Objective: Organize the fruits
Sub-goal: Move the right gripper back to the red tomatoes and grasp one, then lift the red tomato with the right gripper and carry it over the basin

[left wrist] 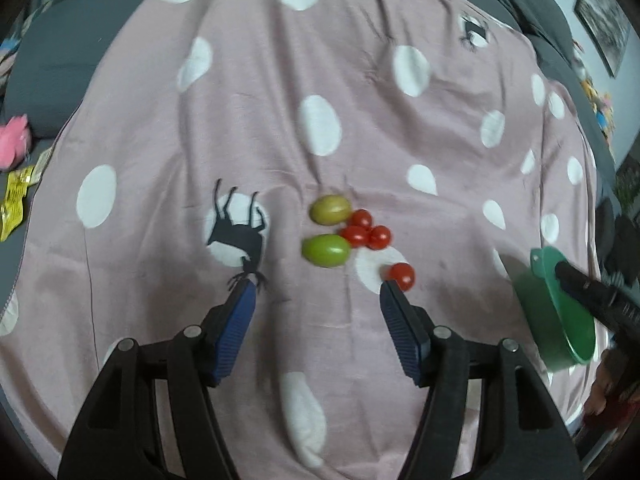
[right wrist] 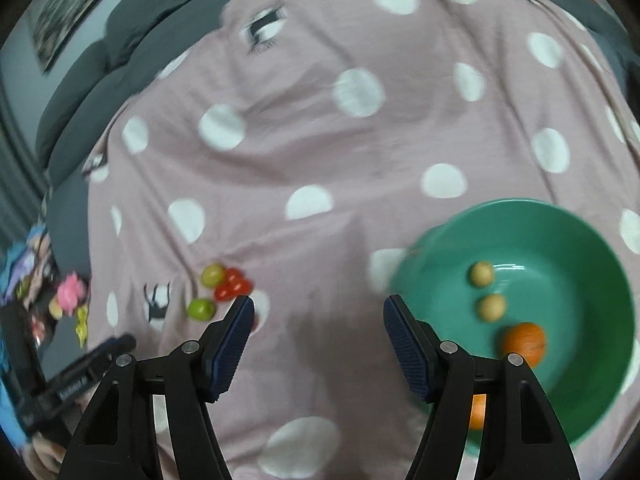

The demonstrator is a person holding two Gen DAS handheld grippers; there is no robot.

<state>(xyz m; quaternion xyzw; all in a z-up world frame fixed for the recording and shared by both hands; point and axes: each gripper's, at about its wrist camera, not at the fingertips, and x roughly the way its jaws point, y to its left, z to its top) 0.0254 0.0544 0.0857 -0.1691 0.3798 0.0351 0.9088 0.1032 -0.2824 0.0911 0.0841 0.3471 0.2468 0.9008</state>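
On the pink dotted blanket (left wrist: 280, 120) lie a yellow-green fruit (left wrist: 330, 209), a green fruit (left wrist: 326, 250), three red cherry tomatoes in a cluster (left wrist: 366, 232) and one apart (left wrist: 402, 276). My left gripper (left wrist: 318, 288) is open and empty, just short of them; its right fingertip is next to the lone tomato. My right gripper (right wrist: 319, 304) is open and empty, left of the green bowl (right wrist: 600, 248), which holds two small tan fruits (right wrist: 482, 274) (right wrist: 491, 308) and an orange fruit (right wrist: 525, 343). The fruit pile shows at left in the right wrist view (right wrist: 224, 286).
The bowl's rim shows at the right edge in the left wrist view (left wrist: 560, 312), with the other gripper's dark body above it. Pink and yellow toys (left wrist: 14, 140) lie off the blanket's left edge. Grey cushions (left wrist: 52, 52) border the blanket at the back.
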